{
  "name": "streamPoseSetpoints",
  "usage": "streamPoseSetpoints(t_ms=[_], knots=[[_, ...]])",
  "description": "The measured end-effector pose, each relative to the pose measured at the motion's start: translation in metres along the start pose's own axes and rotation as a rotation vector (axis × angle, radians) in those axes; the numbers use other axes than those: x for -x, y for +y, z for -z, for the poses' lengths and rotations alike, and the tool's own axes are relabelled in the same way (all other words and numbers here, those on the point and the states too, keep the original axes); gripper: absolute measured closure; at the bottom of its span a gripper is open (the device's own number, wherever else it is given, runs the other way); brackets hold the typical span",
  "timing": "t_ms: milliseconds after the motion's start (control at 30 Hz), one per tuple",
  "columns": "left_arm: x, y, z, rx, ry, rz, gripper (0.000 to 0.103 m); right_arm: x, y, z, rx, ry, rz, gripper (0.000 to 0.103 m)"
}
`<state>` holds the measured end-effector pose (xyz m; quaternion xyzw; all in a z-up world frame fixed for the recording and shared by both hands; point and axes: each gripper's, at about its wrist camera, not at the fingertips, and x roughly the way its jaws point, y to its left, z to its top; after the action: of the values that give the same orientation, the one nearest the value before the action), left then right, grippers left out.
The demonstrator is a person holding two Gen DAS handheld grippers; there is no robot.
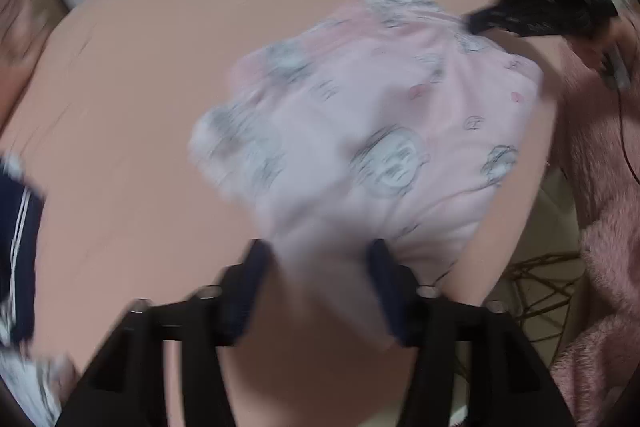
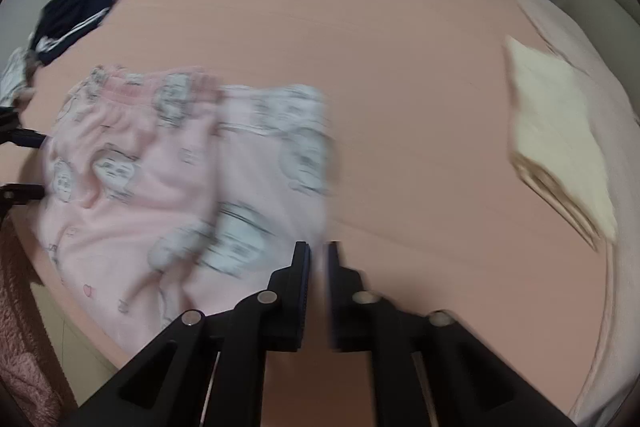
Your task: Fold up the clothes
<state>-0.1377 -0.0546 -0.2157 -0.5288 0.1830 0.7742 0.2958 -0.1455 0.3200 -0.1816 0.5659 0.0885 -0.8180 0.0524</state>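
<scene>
One garment: pink pyjama garment (image 1: 360,131) printed with grey-and-white cartoon faces, spread crumpled on the peach bedsheet (image 1: 152,99), partly doubled over, blurred in both views
Garment place: straight ahead of the left gripper (image 1: 318,259), near edge reaching in between its fingers; ahead and to the left of the right gripper (image 2: 318,255), one pale edge running down to its fingertips
Waistband: gathered pink band (image 2: 136,87) at the far left of the cloth in the right wrist view
Left gripper: fingers spread wide, a fold of pink cloth lying between them; whether pinched or only lying there, cannot tell
Right gripper: fingers drawn nearly together, thin strip of pale cloth caught in the narrow gap
Right gripper from the left wrist view: black tip (image 1: 500,15) touching the far right edge of the garment
Left gripper from the right wrist view: two black fingers (image 2: 24,163) at the left rim, beside the garment's edge
Navy garment: dark cloth with white stripes (image 2: 76,15), far left of the right gripper, apart from the pink one
Cream cloth: folded, pale yellow (image 2: 560,155), well to the right of the right gripper
Fluffy blanket: pink (image 1: 600,247), right of the left gripper, beside the bed edge
</scene>
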Motion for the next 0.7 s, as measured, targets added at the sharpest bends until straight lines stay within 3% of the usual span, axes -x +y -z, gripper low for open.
streamPoseSetpoints(t_ms=[100, 233, 367, 467, 500, 567, 600, 700], knots=[[0.014, -0.016, -0.008, -0.015, -0.092, 0.051, 0.047, 0.025, 0.015, 0.002, -0.008, -0.073, -0.084, 0.091], [0.009, -0.041, 0.002, -0.074, -0.076, 0.060, 0.047, 0.043, 0.070, 0.005, 0.075, -0.113, -0.210, 0.090], [-0.002, -0.036, 0.018, -0.098, -0.032, -0.003, 0.045, 0.009, 0.093, 0.020, 0.198, -0.006, -0.088, 0.091], [0.009, -0.016, 0.030, -0.082, 0.021, -0.113, 0.045, 0.005, 0.055, 0.026, 0.070, 0.010, -0.142, 0.088], [0.013, -0.009, 0.035, -0.071, 0.036, -0.152, 0.045, 0.006, 0.046, 0.027, 0.044, 0.024, -0.083, 0.087], [0.026, 0.003, 0.042, 0.000, 0.023, -0.146, 0.046, 0.009, 0.035, 0.032, 0.057, 0.039, 0.127, 0.084], [0.033, 0.005, 0.043, 0.029, -0.004, -0.115, 0.046, 0.014, 0.030, 0.034, 0.037, 0.029, 0.120, 0.084], [0.040, -0.003, 0.046, 0.060, -0.056, -0.022, 0.046, 0.036, 0.026, 0.035, -0.099, -0.031, -0.086, 0.083]])
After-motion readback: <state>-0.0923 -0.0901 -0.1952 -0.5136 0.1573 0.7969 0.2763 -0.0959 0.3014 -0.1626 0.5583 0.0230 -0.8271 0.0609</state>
